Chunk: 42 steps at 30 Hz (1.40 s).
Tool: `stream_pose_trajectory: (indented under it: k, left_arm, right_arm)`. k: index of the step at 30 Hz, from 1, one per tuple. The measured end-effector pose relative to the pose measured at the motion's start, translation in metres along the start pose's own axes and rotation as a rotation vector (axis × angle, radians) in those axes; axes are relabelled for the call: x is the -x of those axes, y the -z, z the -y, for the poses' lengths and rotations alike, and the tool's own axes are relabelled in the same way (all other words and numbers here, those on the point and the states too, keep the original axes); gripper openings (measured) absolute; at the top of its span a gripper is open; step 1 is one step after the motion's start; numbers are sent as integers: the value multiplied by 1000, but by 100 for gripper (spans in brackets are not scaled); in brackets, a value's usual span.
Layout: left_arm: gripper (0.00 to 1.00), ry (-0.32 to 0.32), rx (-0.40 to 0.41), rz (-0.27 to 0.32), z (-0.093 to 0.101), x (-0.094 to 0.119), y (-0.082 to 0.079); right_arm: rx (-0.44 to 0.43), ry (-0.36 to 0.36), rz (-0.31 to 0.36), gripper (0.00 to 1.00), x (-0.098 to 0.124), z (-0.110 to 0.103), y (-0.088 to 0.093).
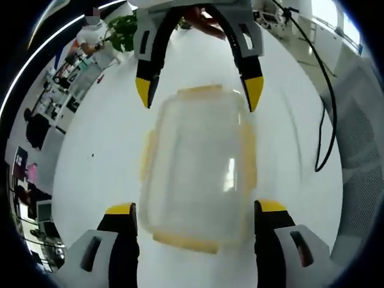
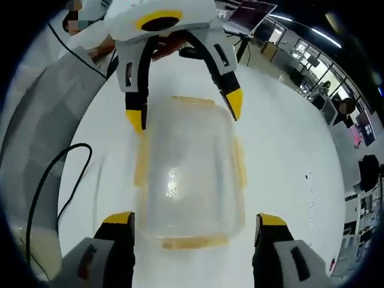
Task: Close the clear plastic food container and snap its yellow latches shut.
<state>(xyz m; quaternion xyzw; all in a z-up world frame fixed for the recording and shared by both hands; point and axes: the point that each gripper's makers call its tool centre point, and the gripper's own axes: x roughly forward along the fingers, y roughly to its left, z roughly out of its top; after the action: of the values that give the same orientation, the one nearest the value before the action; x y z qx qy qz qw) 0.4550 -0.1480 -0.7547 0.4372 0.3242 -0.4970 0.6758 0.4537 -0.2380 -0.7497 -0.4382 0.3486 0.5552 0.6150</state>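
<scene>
**Both tongs open, facing each other over the box**

The box [image 1: 198, 171] lies on the white desk [image 1: 96, 156], lid on top, blurred in both views. Yellow latches [image 1: 248, 157] show along all four of its edges; whether any is snapped down cannot be told.

In the left gripper view, the left tongs [image 1: 196, 215] stand wide open, one jaw at each side of the box's near end, not gripping it. The right tongs [image 1: 199, 90] come in from the far end of the box, also spread, their yellow tips just off its two far corners.

The right gripper view gives the mirror of this: the right tongs [image 2: 196, 225] open astride the box's [image 2: 189, 174] near end, nothing held, and the left tongs [image 2: 185, 109] open at its far end. A hand [image 2: 171, 45] shows behind them.

A black cable [image 1: 324, 102] lies on the desk [image 2: 282, 144] beside the box, well apart from it.
</scene>
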Motion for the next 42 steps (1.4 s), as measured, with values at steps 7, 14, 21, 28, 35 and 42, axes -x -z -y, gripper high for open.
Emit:
stream_pose_trajectory:
  k: [7, 14, 21, 28, 35, 42]
  left_arm:
    - [78, 5, -20, -11, 0, -4, 2]
    - [75, 7, -11, -14, -1, -4, 2]
    - [75, 6, -18, -16, -1, -5, 2]
    - [75, 2, -28, -18, 1, -4, 4]
    - [75, -5, -33, -2, 5, -2, 8]
    - [76, -19, -19, 1, 12, 2, 15]
  right_arm:
    - [16, -11, -9, 82, -5, -4, 1]
    - [16, -14, -13, 75, -8, -5, 3]
    - [9, -16, -8, 75, -8, -6, 2]
    - [-1, -11, -1, 75, -8, -8, 1]
    - [-13, -4, 9, 75, -9, -14, -3]
    - [-34, 17, 16, 76, -14, -21, -13]
